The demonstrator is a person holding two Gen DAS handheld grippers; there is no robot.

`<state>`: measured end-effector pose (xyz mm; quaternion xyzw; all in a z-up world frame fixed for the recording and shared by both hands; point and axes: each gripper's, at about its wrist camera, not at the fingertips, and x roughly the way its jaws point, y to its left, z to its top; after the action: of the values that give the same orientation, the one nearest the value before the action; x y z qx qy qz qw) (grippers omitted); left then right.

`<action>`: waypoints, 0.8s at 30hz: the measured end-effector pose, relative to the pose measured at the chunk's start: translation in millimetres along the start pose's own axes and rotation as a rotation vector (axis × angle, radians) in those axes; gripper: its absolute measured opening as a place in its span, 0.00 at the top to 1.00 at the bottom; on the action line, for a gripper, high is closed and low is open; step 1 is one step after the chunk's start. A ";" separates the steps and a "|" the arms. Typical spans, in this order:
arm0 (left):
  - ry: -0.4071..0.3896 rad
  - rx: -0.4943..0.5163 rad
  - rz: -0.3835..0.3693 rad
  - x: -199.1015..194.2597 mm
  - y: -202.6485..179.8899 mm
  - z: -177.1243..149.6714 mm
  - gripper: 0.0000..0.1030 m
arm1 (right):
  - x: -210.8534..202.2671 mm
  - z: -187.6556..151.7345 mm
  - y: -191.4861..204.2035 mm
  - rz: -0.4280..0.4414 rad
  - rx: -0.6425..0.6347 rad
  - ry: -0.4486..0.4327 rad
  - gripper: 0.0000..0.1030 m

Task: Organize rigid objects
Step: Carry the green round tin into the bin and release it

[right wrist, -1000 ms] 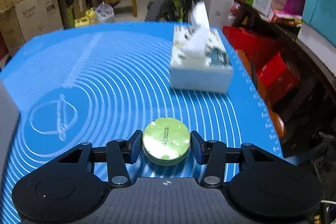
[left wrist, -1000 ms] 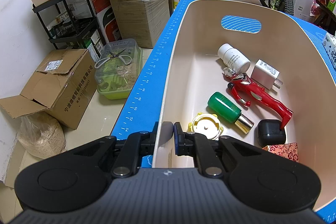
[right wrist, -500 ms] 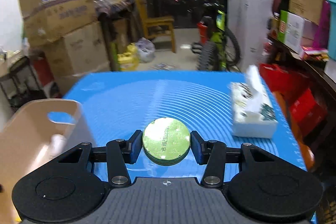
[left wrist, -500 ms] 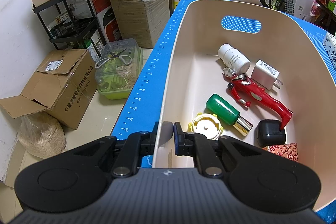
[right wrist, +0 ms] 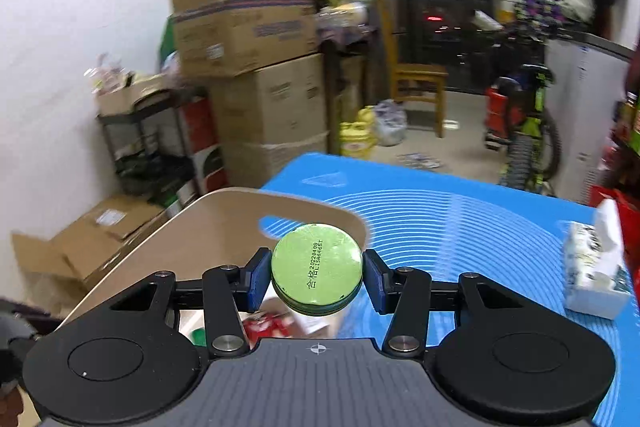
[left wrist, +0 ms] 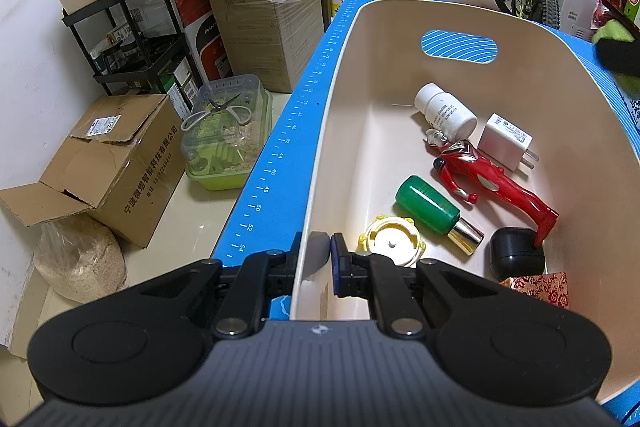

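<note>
Left tool [left wrist: 316,259] clenched on the near-left rim of the beige plastic bin [left wrist: 400,27], one finger outside, one inside. Bin's left wall runs close along the left edge of the blue ruled mat [left wrist: 280,151] on the worktop; only a narrow strip of mat shows there. Inside bin, left to right: yellow round cap [left wrist: 392,241], green bottle with metallic cap [left wrist: 436,215], white pill bottle [left wrist: 446,113], red toy figure [left wrist: 492,183], white charger plug [left wrist: 506,143], black rounded case [left wrist: 516,253], red patterned box [left wrist: 540,287]. Bin floor's left half and far end are bare. Right tool [right wrist: 317,273] grasps a round green tin [right wrist: 317,269] by its sides, held in the air above the bin's right part, near the handle cutout [right wrist: 276,225]. Open mat to the right, up to the white tissue box [right wrist: 596,267] near the right edge.
</note>
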<state>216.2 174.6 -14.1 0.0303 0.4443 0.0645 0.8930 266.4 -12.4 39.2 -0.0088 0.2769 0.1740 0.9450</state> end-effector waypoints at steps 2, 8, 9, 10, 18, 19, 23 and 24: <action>0.000 -0.001 0.000 -0.3 -0.7 0.6 0.86 | 4.2 -2.3 9.8 0.017 -0.009 0.016 0.47; 0.000 0.002 0.003 -1.2 -2.5 1.3 0.86 | 17.7 -12.1 35.2 0.046 -0.068 0.082 0.47; 0.000 0.002 0.003 -1.4 -1.8 1.2 0.86 | 20.0 -14.6 38.4 0.046 -0.076 0.097 0.47; 0.000 0.003 0.003 -1.2 -2.6 1.3 0.86 | 23.8 -17.1 41.5 0.046 -0.085 0.117 0.47; 0.000 0.004 0.007 -0.8 -3.5 1.7 0.86 | 43.9 -36.1 53.4 0.065 -0.150 0.240 0.47; 0.001 0.005 0.007 -0.1 -3.8 1.9 0.86 | 42.1 -39.3 54.8 0.065 -0.163 0.246 0.47; 0.003 0.006 0.010 0.1 -4.1 2.3 0.85 | 36.9 -37.8 54.9 0.083 -0.143 0.234 0.37; 0.003 0.009 0.015 0.2 -4.5 2.5 0.84 | 34.7 -36.6 54.0 0.083 -0.140 0.226 0.35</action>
<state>218.7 170.2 -13.3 0.0377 0.4458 0.0691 0.8917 256.6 45.4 -5.8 -0.0828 0.3689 0.2297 0.8968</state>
